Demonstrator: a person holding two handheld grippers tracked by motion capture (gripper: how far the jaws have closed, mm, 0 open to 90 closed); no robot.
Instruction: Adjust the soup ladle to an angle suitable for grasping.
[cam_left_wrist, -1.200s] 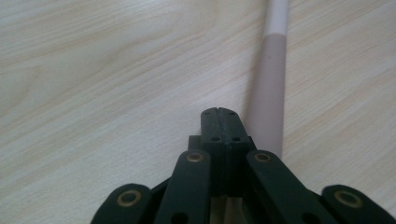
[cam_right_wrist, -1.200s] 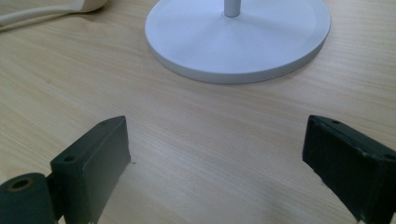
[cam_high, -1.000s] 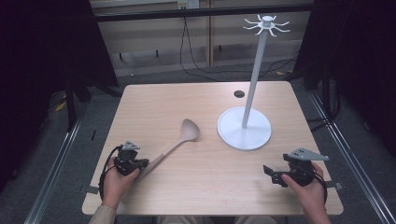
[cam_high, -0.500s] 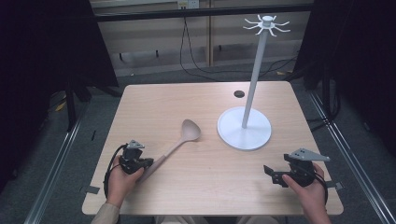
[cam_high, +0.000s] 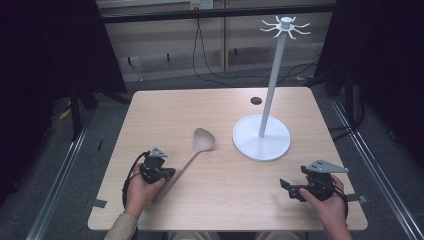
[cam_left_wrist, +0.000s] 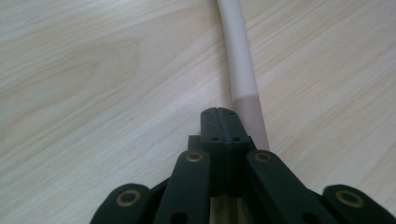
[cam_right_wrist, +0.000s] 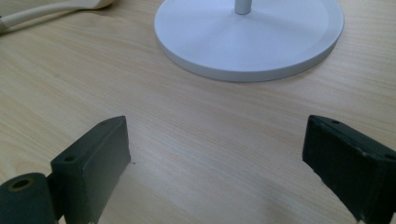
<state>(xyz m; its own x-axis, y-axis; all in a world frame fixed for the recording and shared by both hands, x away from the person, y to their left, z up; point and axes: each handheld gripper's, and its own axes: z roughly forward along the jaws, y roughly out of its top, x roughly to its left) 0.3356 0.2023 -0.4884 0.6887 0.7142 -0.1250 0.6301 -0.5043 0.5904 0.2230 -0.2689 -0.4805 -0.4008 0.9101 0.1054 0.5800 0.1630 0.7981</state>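
Spoon (cam_high: 197, 149) is the thing in play here: beige w/ a long handle, lying flat on the table (cam_high: 220, 107), bowl end pointing up toward the stand, handle running diagonally back to the person's left hand. Bowl sits near the rim of the stand's base but not touching it.

Left gripper (cam_high: 167, 173) is right at the handle's tail end. In the left gripper view its jaws are pressed together w/ nothing between them, and the handle (cam_left_wrist: 240, 70) runs just beside them on the right, flat on the wood. So no pinch yet imo. Looks more like it's lined up along the handle, maybe to nudge it or get set for a grab. It'd have to spread first to take hold.

Right gripper (cam_high: 286, 189) is parked near the front right edge, well apart from the spoon, jaws spread wide over bare tabletop. Prob just waiting its turn, ready to steady something.

White stand (cam_high: 261, 137) has a round base, tall pole, and a ring of hooks (cam_high: 285, 26) on top. My guess is the spoon ends up hanging there, which is why it's laid out handle-first toward the hand. Small dark hole (cam_high: 256, 100) in the table behind the base, fwiw.
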